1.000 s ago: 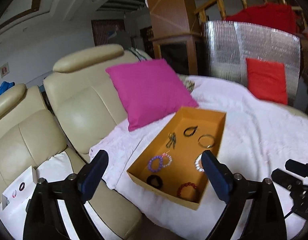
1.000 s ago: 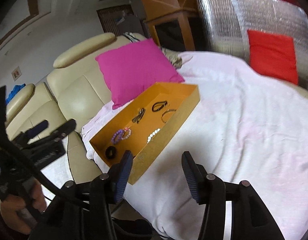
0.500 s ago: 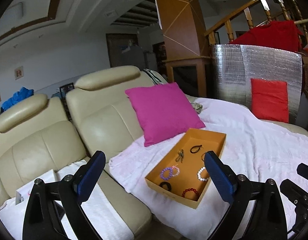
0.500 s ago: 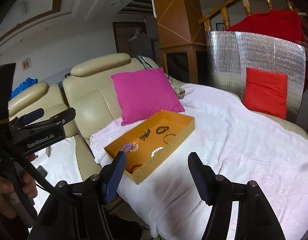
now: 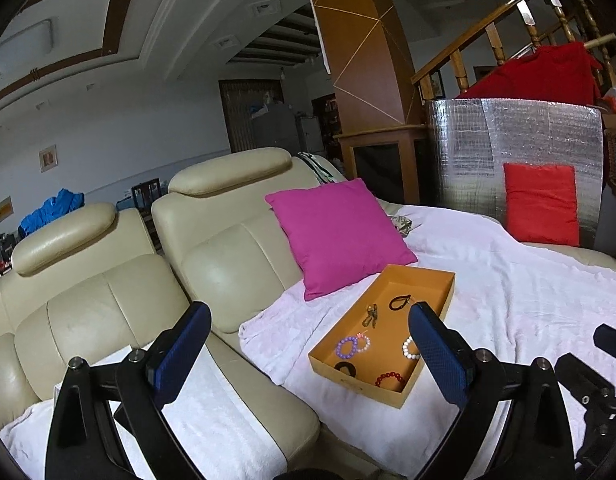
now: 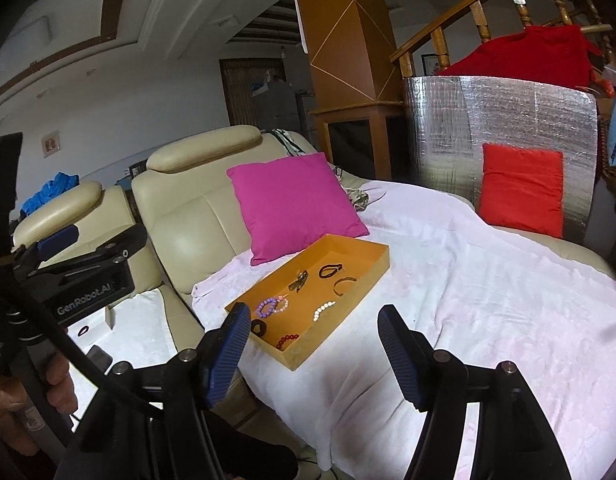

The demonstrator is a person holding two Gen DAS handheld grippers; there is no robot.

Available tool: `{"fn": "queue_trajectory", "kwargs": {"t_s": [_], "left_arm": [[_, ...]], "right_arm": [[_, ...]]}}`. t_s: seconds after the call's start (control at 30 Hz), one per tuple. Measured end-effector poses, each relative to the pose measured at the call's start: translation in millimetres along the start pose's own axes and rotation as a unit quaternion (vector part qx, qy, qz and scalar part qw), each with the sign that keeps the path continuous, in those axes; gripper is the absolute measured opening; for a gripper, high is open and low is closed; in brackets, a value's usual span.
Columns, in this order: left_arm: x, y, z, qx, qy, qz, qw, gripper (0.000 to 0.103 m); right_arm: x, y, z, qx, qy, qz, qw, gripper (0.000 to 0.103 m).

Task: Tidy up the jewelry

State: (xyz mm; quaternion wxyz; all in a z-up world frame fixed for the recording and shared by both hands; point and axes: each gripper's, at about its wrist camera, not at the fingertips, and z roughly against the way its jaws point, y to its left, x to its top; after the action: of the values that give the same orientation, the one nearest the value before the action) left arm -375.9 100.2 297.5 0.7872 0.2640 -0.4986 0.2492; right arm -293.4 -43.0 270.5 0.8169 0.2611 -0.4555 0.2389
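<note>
An orange tray [image 5: 440, 280] [image 6: 368, 278] lies on a white blanket over the sofa seat. Several bracelets and hair ties lie in it: a purple bead bracelet [image 5: 347, 347] [image 6: 268, 307], a white pearl one [image 6: 323, 310], a red bead one [image 5: 389, 379] [image 6: 287, 340], a black loop [image 5: 400, 303] [image 6: 330, 271]. My left gripper [image 5: 310, 354] is open and empty, well back from the tray. My right gripper [image 6: 314, 354] is open and empty, in front of the tray's near corner. A white card with a dark ring [image 6: 86, 329] lies on the left seat.
A magenta cushion [image 5: 338, 236] [image 6: 294, 204] leans on the cream sofa back behind the tray. A red cushion [image 5: 542, 208] stands against a silver foil panel [image 6: 496, 120] at the back right. A white towel [image 5: 212, 420] covers the left seat.
Both grippers have pulled back and tilted up from the tray, which now looks smaller and farther. Jaws stay open.
</note>
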Motion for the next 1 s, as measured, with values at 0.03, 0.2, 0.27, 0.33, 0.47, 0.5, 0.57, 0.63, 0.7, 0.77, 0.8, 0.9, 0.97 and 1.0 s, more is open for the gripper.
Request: {"fn": "queue_trajectory", "kwargs": {"t_s": [0.03,0.2,0.27,0.33,0.47,0.5,0.57,0.63,0.7,0.77,0.8,0.9,0.97,1.0], "left_arm": [[-0.6,2.9,2.0,-0.003,0.002,0.005,1.0,0.099],[-6.5,13.7,7.2,-0.025,0.003,0.012,0.9996,0.099],[-7.9,16.2,6.3,-0.013,0.0,0.013,0.9998,0.099],[-9.1,16.8,4.6,-0.009,0.001,0.011,0.9999,0.099],[-11.8,16.6,-0.9,-0.004,0.007,0.009,0.9999,0.099],[-12.5,17.1,-2.3,-0.004,0.008,0.008,0.9999,0.099],[-14.0,16.5,-4.4,-0.002,0.01,0.005,0.9999,0.099],[-15.3,16.9,-3.9,0.0,0.01,0.004,0.9999,0.099],[-15.9,16.2,-4.3,-0.002,0.01,0.004,0.9999,0.099],[-16.5,15.5,-4.8,-0.003,0.012,0.004,0.9999,0.099],[-16.4,15.3,-4.6,-0.004,0.011,0.004,0.9999,0.099],[-16.6,15.3,-3.6,-0.003,0.01,0.003,0.9999,0.099],[-16.8,17.1,-3.2,-0.003,0.01,0.006,0.9999,0.099],[-16.7,18.3,-4.0,-0.003,0.01,0.007,0.9999,0.099]], "right_arm": [[-0.5,1.0,1.0,-0.002,0.0,0.001,1.0,0.07],[-3.6,12.4,0.8,0.003,0.006,0.007,1.0,0.07],[-4.6,16.9,-0.5,0.004,0.007,0.009,1.0,0.07],[-5.7,20.8,-3.9,0.008,0.011,0.011,1.0,0.07],[-8.2,24.9,-11.4,0.008,0.019,0.012,1.0,0.07],[-8.6,24.8,-12.9,0.009,0.02,0.01,1.0,0.07],[-8.8,24.0,-14.5,0.01,0.021,0.005,1.0,0.07],[-8.8,23.2,-15.1,0.01,0.022,0.003,1.0,0.07],[-9.4,23.2,-15.4,0.009,0.022,0.003,1.0,0.07],[-9.5,23.3,-16.1,0.009,0.023,0.003,1.0,0.07],[-9.5,23.3,-16.3,0.008,0.023,0.003,1.0,0.07],[-9.1,23.7,-16.7,0.007,0.024,0.004,1.0,0.07],[-8.6,24.3,-17.1,0.007,0.024,0.005,1.0,0.07],[-8.4,24.9,-17.3,0.007,0.024,0.005,1.0,0.07]]}}
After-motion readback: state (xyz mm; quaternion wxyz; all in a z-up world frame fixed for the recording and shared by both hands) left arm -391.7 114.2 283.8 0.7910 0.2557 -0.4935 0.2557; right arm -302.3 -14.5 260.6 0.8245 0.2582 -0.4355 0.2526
